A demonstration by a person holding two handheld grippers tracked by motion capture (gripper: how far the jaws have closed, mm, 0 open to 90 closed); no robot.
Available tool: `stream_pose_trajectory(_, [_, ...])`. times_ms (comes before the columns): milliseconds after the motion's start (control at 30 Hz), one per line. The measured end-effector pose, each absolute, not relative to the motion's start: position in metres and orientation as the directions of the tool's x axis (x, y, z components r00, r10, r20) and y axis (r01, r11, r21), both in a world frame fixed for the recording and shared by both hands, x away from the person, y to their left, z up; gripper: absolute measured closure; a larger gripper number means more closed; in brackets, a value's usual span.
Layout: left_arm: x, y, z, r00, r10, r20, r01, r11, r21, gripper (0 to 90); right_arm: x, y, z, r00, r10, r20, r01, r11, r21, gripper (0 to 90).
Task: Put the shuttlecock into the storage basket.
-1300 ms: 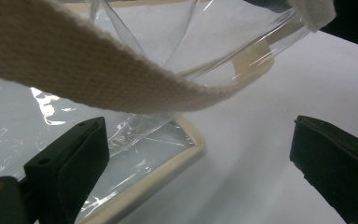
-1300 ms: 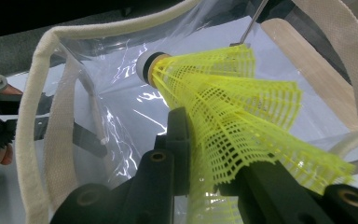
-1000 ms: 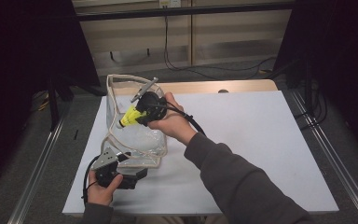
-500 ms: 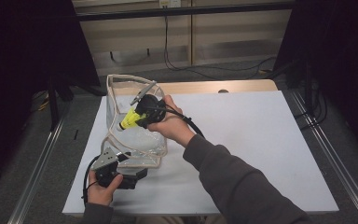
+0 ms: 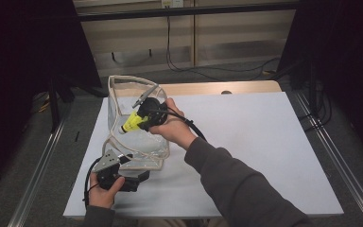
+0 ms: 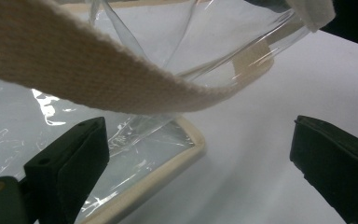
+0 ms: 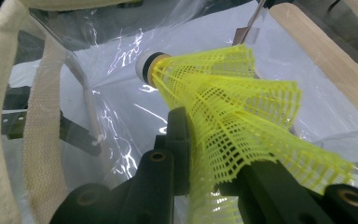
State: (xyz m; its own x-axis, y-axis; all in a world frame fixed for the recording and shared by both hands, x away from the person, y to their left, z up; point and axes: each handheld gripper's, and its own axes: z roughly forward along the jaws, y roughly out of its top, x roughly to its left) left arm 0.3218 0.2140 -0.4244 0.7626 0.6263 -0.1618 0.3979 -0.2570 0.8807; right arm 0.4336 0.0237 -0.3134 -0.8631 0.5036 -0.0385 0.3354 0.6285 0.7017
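Shuttlecock (image 7: 233, 116) pinched between right gripper (image 7: 205, 154) fingers.

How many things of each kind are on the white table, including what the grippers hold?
Yellow shuttlecock: 1
Clear bag with beige trim: 1
Grippers: 2, left gripper and right gripper
Total: 4

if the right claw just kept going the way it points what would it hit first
Most likely the clear bag's inner wall. The right claw, shut on the yellow shuttlecock, points into the open bag, so the shuttlecock's white tip would probably touch plastic first, though depth is unclear.
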Motion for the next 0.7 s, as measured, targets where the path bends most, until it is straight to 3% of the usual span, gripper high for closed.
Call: stream_pose_trajectory(700, [0.322, 0.214, -0.424, 0.762, 0.627, -0.161, 0.397, -0.256, 0.881, 4.6, 0.432, 0.031, -0.33, -0.866, 0.499, -0.041, 0.347, 0.657, 0.669, 79.3])
